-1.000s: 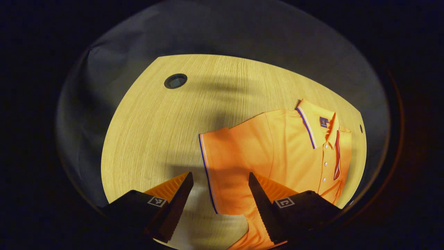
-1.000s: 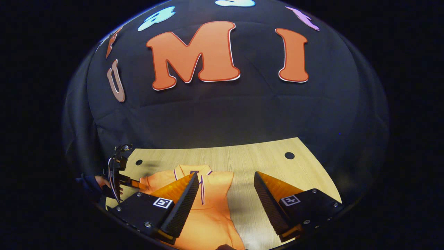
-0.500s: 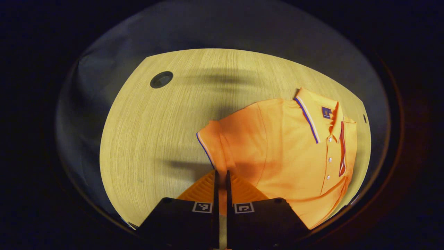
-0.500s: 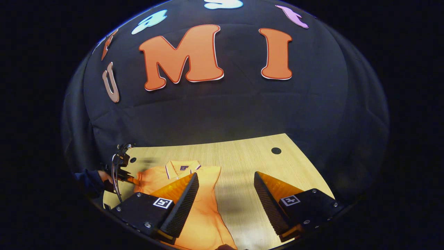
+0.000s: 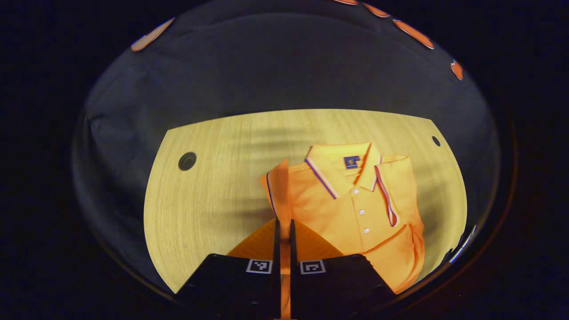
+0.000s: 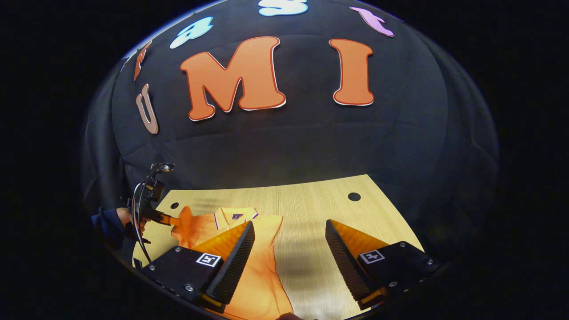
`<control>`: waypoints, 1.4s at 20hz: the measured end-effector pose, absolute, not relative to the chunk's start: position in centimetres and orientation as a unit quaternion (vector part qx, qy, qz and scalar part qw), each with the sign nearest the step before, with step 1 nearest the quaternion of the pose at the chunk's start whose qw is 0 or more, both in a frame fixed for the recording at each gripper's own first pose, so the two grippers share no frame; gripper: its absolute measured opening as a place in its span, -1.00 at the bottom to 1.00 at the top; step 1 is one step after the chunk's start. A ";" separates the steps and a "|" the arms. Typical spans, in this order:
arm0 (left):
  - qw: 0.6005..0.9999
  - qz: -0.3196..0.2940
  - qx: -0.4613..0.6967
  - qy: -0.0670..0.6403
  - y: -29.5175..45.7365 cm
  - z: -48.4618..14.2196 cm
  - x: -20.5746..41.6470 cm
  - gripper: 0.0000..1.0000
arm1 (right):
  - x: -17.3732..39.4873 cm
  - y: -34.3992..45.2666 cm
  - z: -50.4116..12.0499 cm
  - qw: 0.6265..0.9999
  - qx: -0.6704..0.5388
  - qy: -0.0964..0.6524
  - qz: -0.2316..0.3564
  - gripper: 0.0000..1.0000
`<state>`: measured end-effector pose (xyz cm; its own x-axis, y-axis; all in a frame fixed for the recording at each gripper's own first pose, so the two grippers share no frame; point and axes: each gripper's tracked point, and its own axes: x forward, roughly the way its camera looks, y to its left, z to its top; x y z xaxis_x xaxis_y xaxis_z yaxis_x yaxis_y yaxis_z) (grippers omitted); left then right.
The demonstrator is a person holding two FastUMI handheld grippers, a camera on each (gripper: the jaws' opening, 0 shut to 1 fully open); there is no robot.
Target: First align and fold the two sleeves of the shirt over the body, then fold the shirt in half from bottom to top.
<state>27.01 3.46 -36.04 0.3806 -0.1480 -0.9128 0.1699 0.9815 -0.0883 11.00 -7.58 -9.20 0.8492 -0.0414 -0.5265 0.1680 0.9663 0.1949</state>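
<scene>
The left hand-held gripper [image 5: 283,226] pinches the raised sleeve [image 5: 278,189]; the shirt [image 5: 355,209] body lies toward two o'clock. The right hand-held gripper [image 6: 289,242] hovers, jaws apart.

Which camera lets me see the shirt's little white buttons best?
The left gripper view. It looks down on the front of the shirt, so the buttons show in a row below the collar. In the right gripper view the shirt lies low and partly behind the right gripper, and its buttons are too small to tell.
</scene>
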 end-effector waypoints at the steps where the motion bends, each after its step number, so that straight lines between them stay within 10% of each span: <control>1: 0.834 -0.108 0.018 0.540 2.0 -35.3 27.3 -0.83 | 10.9 -7.6 -9.2 0.954 0.117 0.269 -0.054 0.94; 3: 0.840 -0.140 0.015 0.524 -1.5 -33.8 27.4 -0.83 | 10.7 -7.4 -9.0 0.956 0.116 0.265 -0.049 0.94; 6: 0.840 -0.206 -0.025 0.501 -7.2 -31.1 26.6 -0.33 | 10.2 -7.7 -8.7 0.957 0.113 0.262 -0.045 0.94; 9: 0.859 -0.222 -0.027 0.461 -8.4 -28.4 26.1 0.63 | 9.7 -8.0 -8.3 0.960 0.109 0.253 -0.041 0.94; 28: 0.995 -0.030 -0.035 0.094 4.2 -5.3 10.4 0.97 | 3.5 -0.6 -1.1 0.999 0.018 0.007 0.037 0.95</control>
<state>10.44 4.20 -5.30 0.9806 -0.0657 -0.1846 0.0526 0.9958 -0.0749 3.54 -0.62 -1.08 0.9972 0.0742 -0.0124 -0.0737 0.9966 0.0372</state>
